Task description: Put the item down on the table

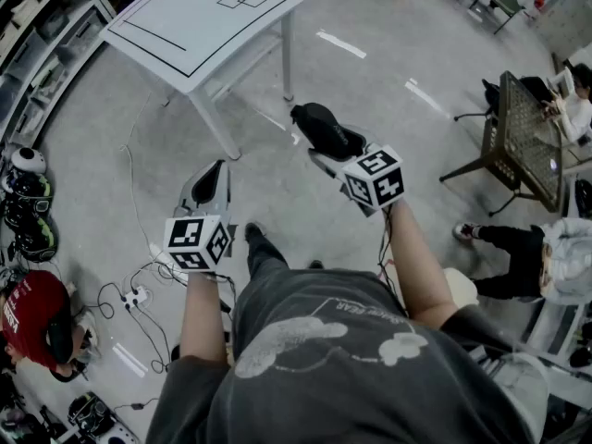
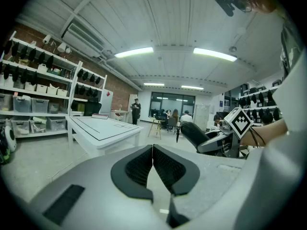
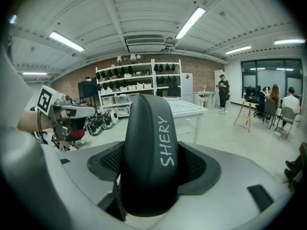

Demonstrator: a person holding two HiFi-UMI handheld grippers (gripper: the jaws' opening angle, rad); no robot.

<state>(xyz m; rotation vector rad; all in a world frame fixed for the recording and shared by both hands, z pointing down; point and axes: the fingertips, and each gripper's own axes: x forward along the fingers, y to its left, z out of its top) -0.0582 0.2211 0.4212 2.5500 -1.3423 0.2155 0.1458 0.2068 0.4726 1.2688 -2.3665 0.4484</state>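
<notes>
Your right gripper (image 1: 333, 151) is clamped on a smooth, rounded black case with white "SHERY" lettering (image 3: 149, 152). The gripper's ribbed black pads (image 3: 108, 163) press against both of its sides, and the case's domed end stands out past them. You are holding it in the air over the grey floor (image 1: 370, 81), so it is not on the tabletop.

The white table with black line markings (image 1: 199, 21) stands ahead of you and to your left, well apart from the case. In the right gripper view its top shows just behind the case.

Your left gripper (image 1: 213, 185) is closed on nothing. In the left gripper view its two dark pads meet at the tips with only floor showing below them. It points towards the near corner of the same table.
</notes>
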